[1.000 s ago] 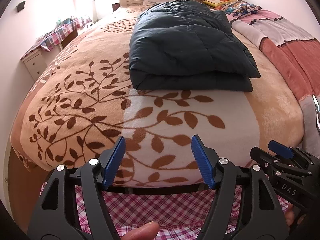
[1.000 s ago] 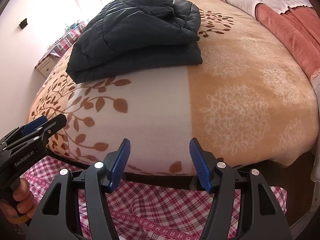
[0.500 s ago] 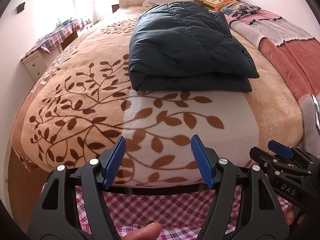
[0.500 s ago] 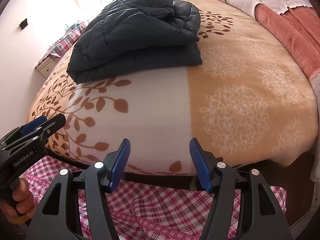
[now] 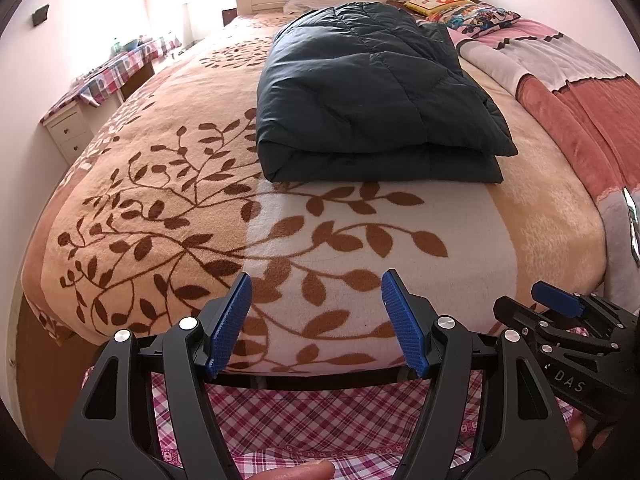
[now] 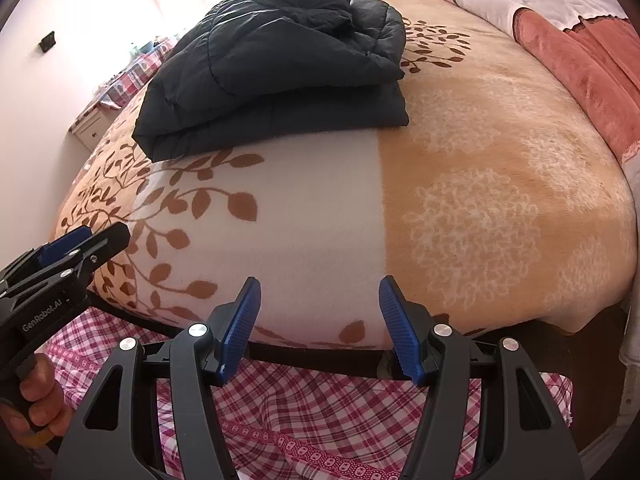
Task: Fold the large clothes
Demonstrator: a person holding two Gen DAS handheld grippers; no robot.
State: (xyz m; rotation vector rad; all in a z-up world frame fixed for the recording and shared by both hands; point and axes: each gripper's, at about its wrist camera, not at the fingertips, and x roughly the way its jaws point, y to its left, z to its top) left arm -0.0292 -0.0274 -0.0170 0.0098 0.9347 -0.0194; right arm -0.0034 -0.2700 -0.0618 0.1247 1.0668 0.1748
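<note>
A dark navy quilted jacket (image 5: 372,96) lies folded in a thick stack on the bed, its folded edge toward me; the right wrist view shows the jacket (image 6: 276,64) at upper left. My left gripper (image 5: 316,320) hangs open over the bed's near edge, well short of the jacket, nothing between its blue pads. My right gripper (image 6: 320,324) is also open and empty, beside it to the right. Each gripper shows in the other's view: the right gripper (image 5: 560,320) at the right edge, the left gripper (image 6: 68,252) at the left edge.
The bed wears a beige blanket (image 5: 160,208) with brown leaf print. A pink and red blanket (image 5: 580,92) lies along the right side, pillows (image 5: 472,12) at the headboard. A nightstand and desk (image 5: 100,92) stand left. Pink plaid cloth (image 6: 320,420) hangs below the grippers.
</note>
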